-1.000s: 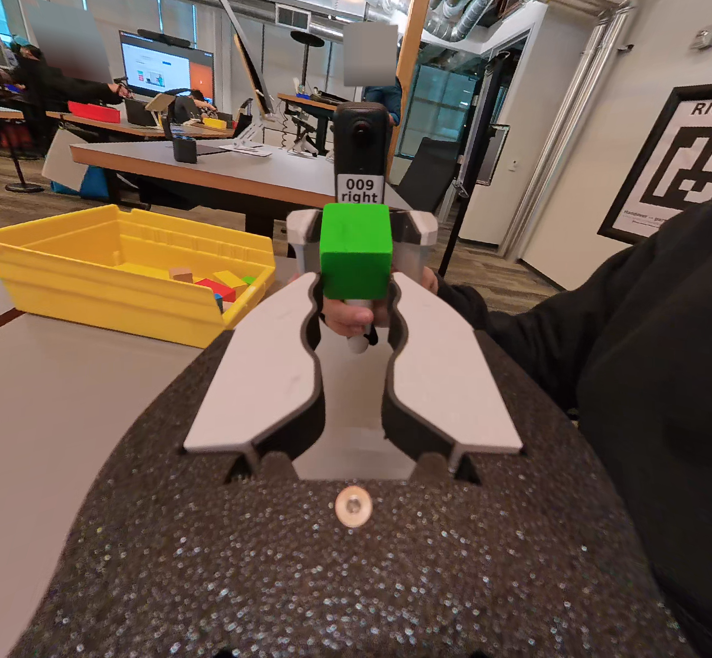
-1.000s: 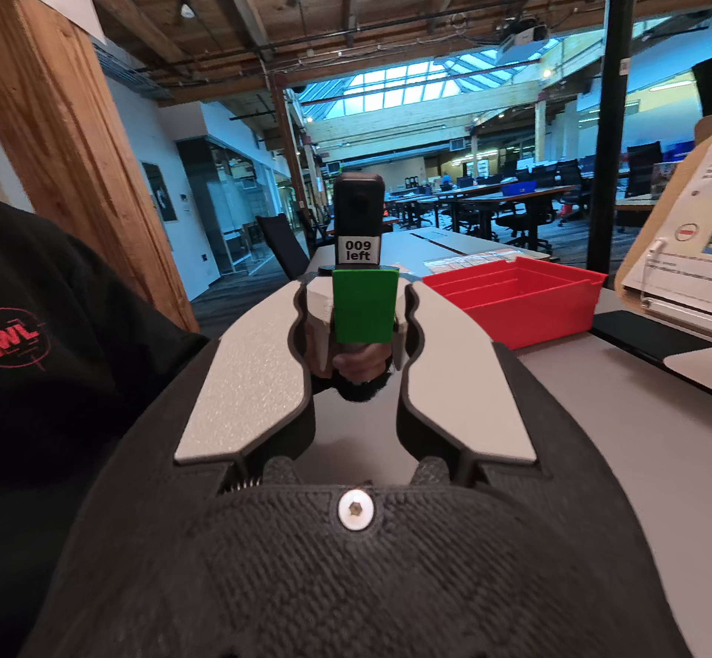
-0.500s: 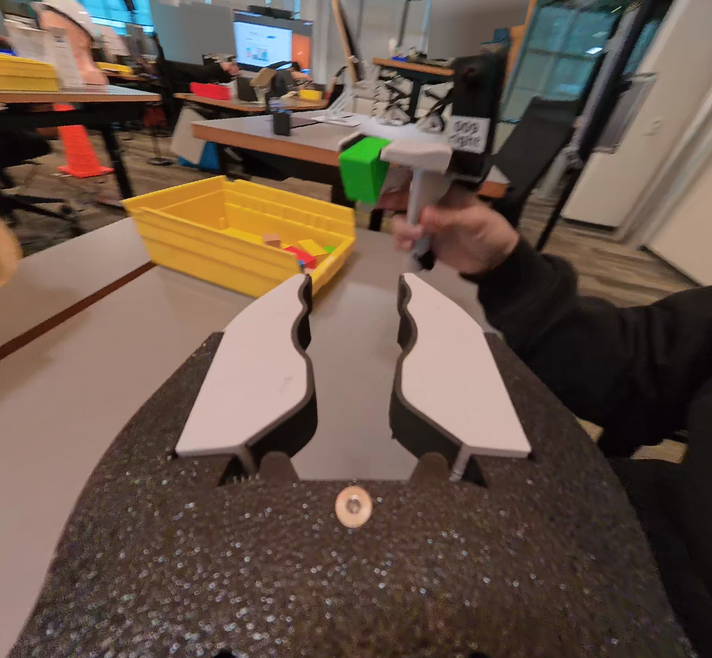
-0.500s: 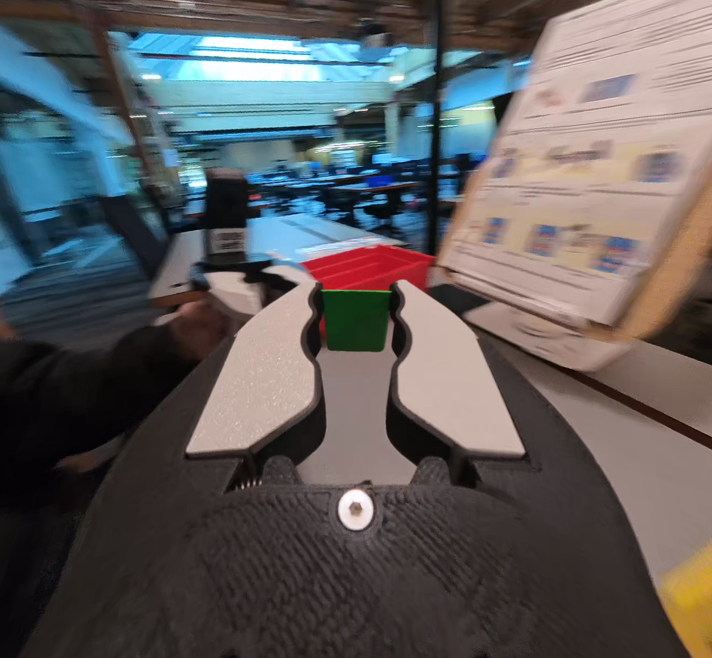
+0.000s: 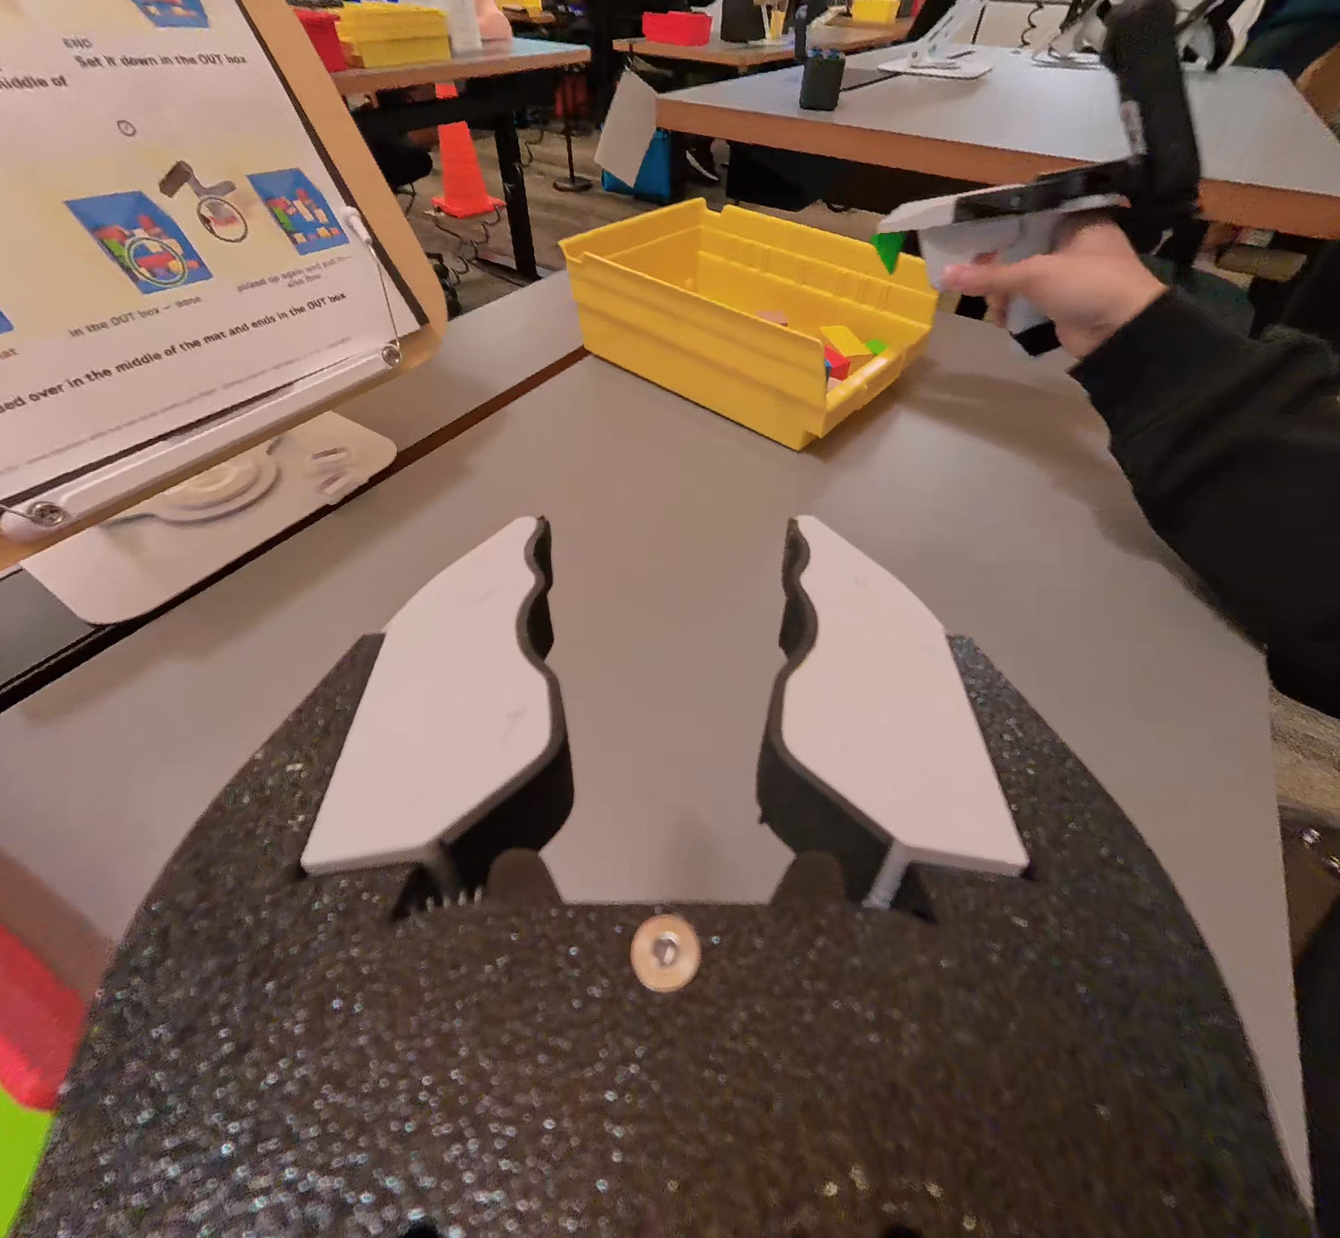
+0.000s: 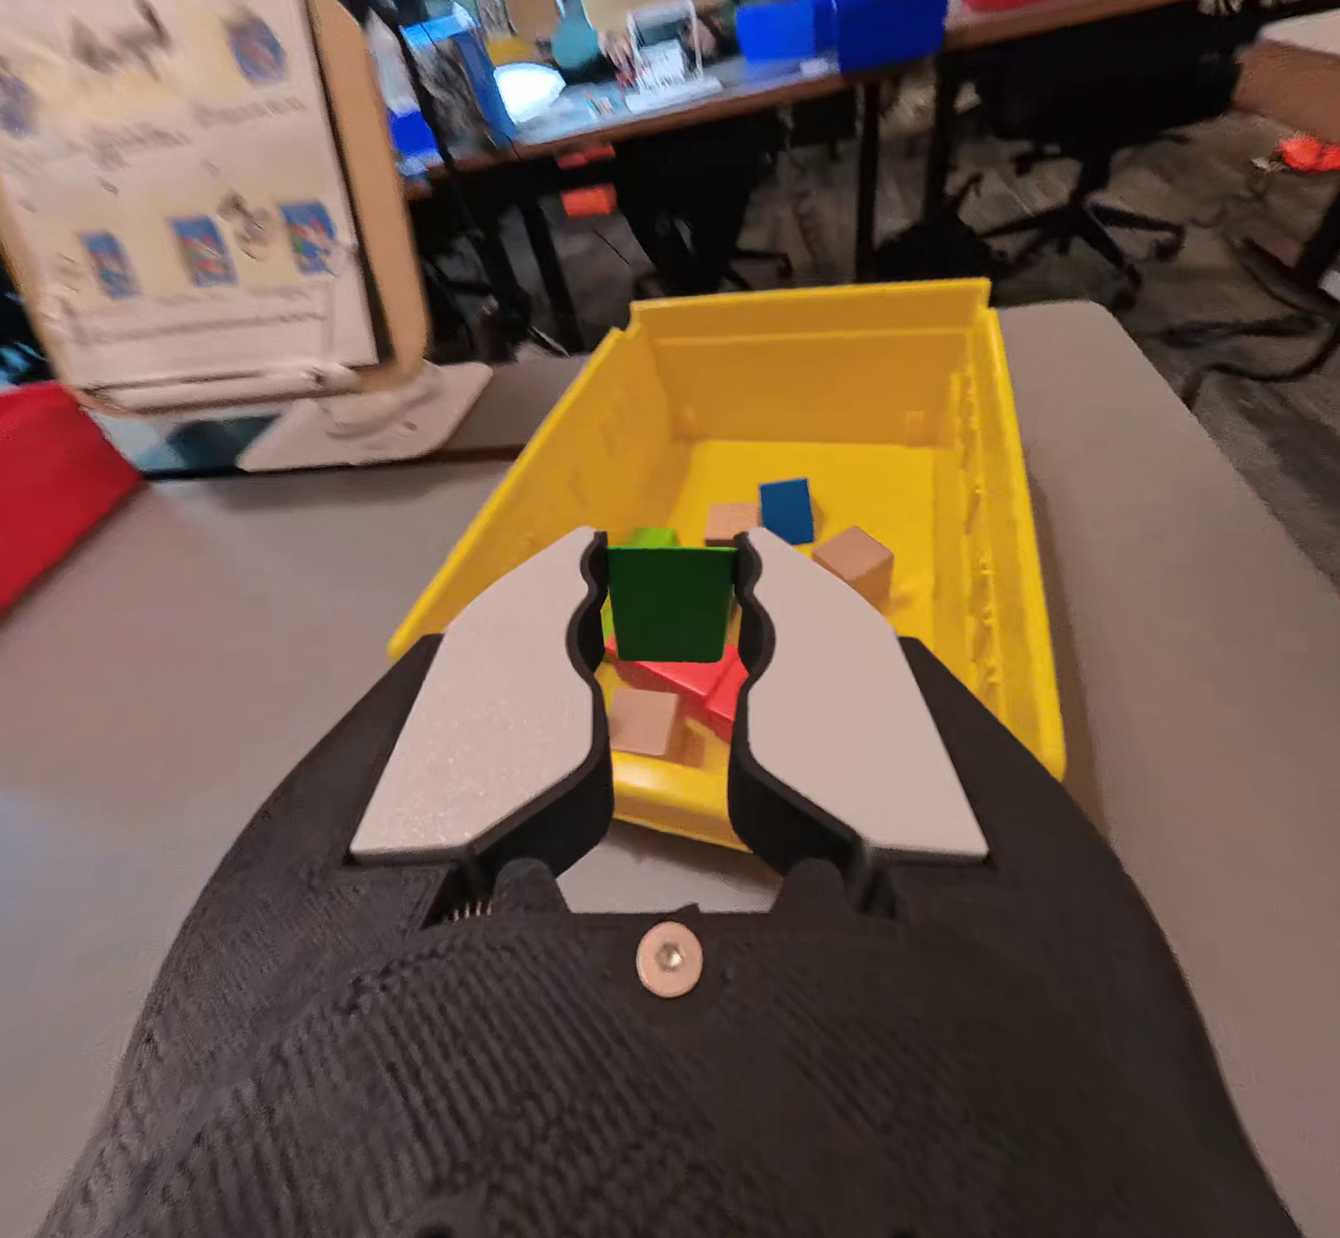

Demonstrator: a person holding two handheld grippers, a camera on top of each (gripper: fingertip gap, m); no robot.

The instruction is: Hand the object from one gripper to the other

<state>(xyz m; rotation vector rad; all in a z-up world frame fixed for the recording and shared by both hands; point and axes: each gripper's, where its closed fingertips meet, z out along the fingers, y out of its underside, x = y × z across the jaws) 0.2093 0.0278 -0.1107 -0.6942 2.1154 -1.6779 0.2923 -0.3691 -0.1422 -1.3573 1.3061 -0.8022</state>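
Nearest, the left tool (image 5: 667,529) stood wide with nothing between its fingers, low over the bare grey worktop (image 5: 652,449); it carried no risk of its own, but it was well apart from the block and could not catch a slip.

Farther out, the right tool (image 6: 671,551) was clamped on the green block (image 6: 671,605), both pads (image 6: 747,594) pressed against its sides. The grip sat near the fingertips only, so the block probably had little pad behind it; a jolt or a slight easing of the hand could let it pivot or slide out forward.

Beyond and below lay the yellow bin (image 6: 1015,551), with red (image 6: 689,685), tan (image 6: 855,561) and blue (image 6: 787,511) blocks scattered inside. The green block hung over the bin's near end. If released from that height it would likely strike the red block beneath and bounce, perhaps over the low front lip onto the worktop. Lowering too far risked the fingers knocking the loose blocks or the bin's wall.
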